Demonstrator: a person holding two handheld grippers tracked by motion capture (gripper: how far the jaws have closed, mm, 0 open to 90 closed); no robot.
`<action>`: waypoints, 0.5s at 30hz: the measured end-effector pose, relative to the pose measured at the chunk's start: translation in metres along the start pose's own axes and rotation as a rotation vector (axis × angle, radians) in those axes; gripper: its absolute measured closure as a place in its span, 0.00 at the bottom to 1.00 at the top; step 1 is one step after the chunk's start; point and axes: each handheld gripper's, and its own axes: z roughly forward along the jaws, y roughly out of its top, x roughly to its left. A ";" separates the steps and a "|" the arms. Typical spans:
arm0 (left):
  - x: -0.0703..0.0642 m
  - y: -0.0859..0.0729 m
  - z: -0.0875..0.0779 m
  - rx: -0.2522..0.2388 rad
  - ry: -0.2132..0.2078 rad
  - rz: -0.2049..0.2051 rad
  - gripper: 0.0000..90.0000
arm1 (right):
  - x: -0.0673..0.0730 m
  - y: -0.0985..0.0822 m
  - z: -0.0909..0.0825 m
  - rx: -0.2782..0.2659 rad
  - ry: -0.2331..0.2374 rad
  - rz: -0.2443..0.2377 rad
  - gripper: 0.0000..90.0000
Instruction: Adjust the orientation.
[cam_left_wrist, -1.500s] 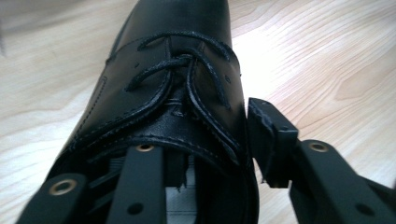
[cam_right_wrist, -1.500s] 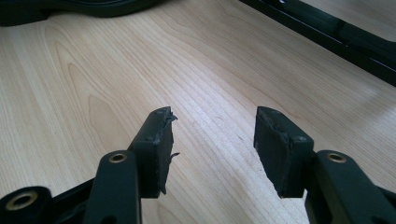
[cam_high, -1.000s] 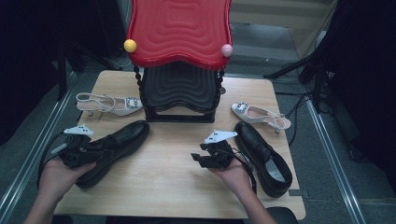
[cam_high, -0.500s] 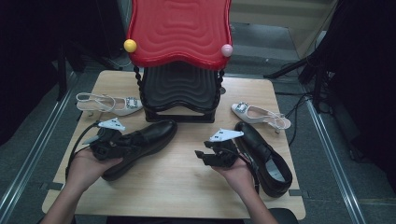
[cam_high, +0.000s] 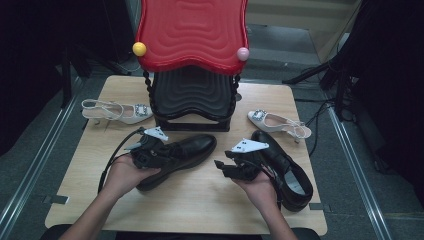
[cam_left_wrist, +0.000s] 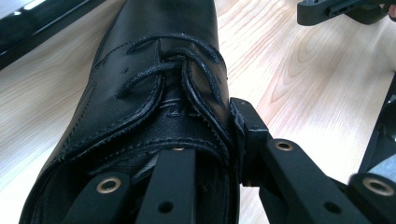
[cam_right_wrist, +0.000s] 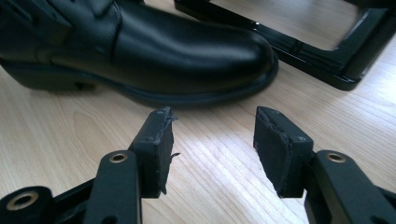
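Note:
A black lace-up shoe (cam_high: 187, 150) lies at the table's middle, toe pointing right toward the rack. My left gripper (cam_high: 156, 150) is shut on its collar. In the left gripper view one jaw sits inside the shoe (cam_left_wrist: 140, 84) and the other presses its outer side, so the gripper (cam_left_wrist: 210, 140) pinches the leather wall. My right gripper (cam_high: 222, 167) hovers just right of the shoe's toe, open, with nothing between its fingers. In the right gripper view that gripper (cam_right_wrist: 215, 126) faces the shoe's toe (cam_right_wrist: 187, 51). The matching black shoe (cam_high: 287, 167) lies behind my right hand.
A black rack (cam_high: 192, 97) under a red wavy top (cam_high: 192, 32) stands at the table's back centre. One pale slingback heel (cam_high: 117, 111) lies at back left, another (cam_high: 277, 122) at back right. Bare wood (cam_high: 200, 200) stretches along the front edge.
My left hand has carried the black shoe from the table's left side rightward to the middle, near the rack. The right gripper has stayed in place, open.

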 end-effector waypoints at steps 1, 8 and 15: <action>-0.003 0.002 0.004 0.005 -0.003 0.006 0.88 | 0.000 -0.001 -0.001 0.000 -0.003 0.005 0.54; -0.018 0.011 0.027 0.007 -0.021 0.039 0.88 | -0.001 -0.006 -0.008 -0.013 -0.019 0.024 0.54; -0.027 0.016 0.039 0.003 -0.027 0.064 0.87 | 0.001 -0.009 -0.008 -0.011 -0.026 0.039 0.55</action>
